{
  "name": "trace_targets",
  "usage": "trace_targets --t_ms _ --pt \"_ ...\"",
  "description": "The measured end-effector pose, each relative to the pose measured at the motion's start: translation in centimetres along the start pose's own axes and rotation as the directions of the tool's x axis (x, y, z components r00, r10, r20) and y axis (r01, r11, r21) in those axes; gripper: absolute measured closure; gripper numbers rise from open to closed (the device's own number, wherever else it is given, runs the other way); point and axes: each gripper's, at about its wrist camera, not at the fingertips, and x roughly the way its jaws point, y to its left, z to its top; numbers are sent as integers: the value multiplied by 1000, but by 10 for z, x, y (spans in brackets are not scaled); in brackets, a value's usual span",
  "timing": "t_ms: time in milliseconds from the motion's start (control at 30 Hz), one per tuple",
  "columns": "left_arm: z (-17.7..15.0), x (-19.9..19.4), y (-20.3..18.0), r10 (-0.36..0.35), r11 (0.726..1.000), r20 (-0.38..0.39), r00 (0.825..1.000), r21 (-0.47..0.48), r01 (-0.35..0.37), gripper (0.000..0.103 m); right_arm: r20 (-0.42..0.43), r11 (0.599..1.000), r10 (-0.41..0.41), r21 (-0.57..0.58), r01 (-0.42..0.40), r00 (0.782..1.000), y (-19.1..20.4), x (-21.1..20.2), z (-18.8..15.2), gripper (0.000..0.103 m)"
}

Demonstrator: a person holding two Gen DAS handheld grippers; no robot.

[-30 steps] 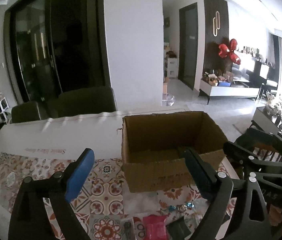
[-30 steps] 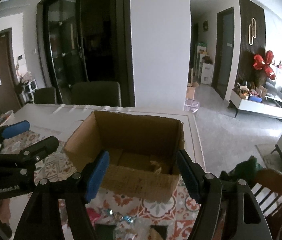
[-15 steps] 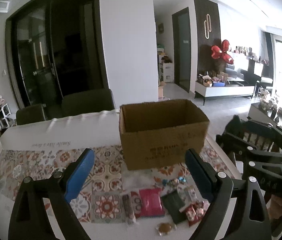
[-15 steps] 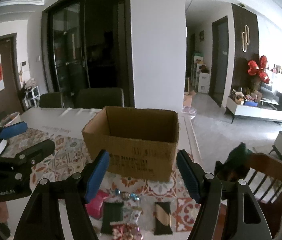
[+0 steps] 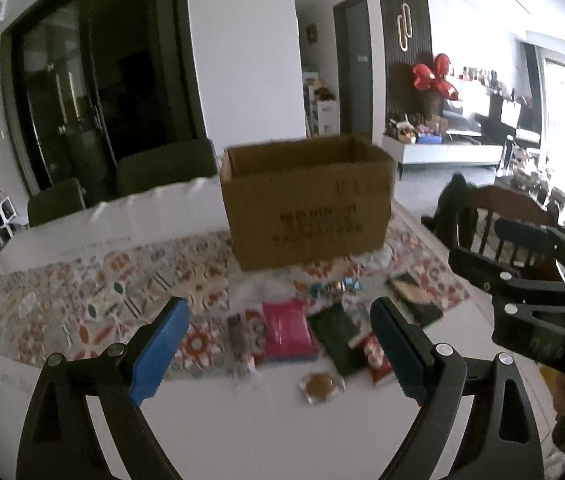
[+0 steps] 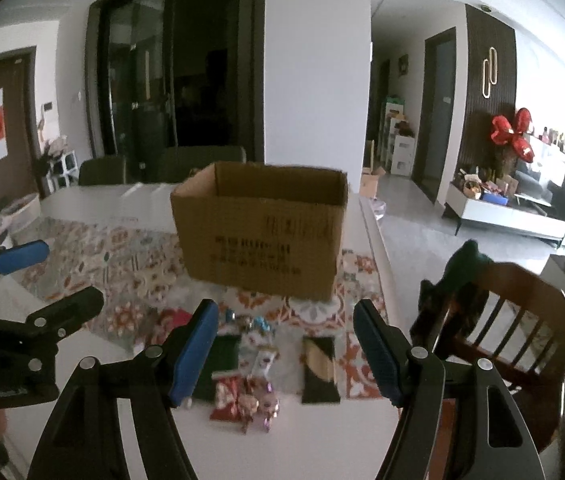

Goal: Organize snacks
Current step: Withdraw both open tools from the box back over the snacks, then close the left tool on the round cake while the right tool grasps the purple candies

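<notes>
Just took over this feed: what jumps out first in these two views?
An open cardboard box stands mid-table on the patterned cloth. Loose snack packets lie in front of it, among them a pink packet. Both grippers, left gripper and right gripper, hang open above the packets, holding nothing.

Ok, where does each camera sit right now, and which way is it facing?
Left wrist: rides the left claw, looking forward and down at the cardboard box and the snack packets; its blue pads frame the pink packet; the right claw shows at the right edge.
Right wrist: rides the right claw, facing the same box; the left claw shows at the left.
Shared: box, snacks, patterned mat, wooden chair.
</notes>
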Motion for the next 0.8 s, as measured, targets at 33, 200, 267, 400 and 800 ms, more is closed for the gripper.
trace_targets --t_ms 33,200,267,400,800 --pt "-4 2 -1 2 1000 -7 1000 5 -2 10 -9 1000 1 -3 -1 1000 1 1 -5 33" --pt "-27 11 -4 -9 1000 -43 999 17 10 11 -57 1000 -4 -2 4 998 4 8 -27 33" --pt "-34 14 -6 -12 1000 -53 999 19 13 12 -82 1000 5 10 -5 997 4 12 -36 33" --pt "-47 21 -8 -30 999 -85 996 10 31 14 -127 1000 14 28 -11 992 4 18 -51 33" --pt "-72 67 -7 -88 995 -208 974 -60 77 23 -226 998 31 53 -20 974 1 52 -75 44"
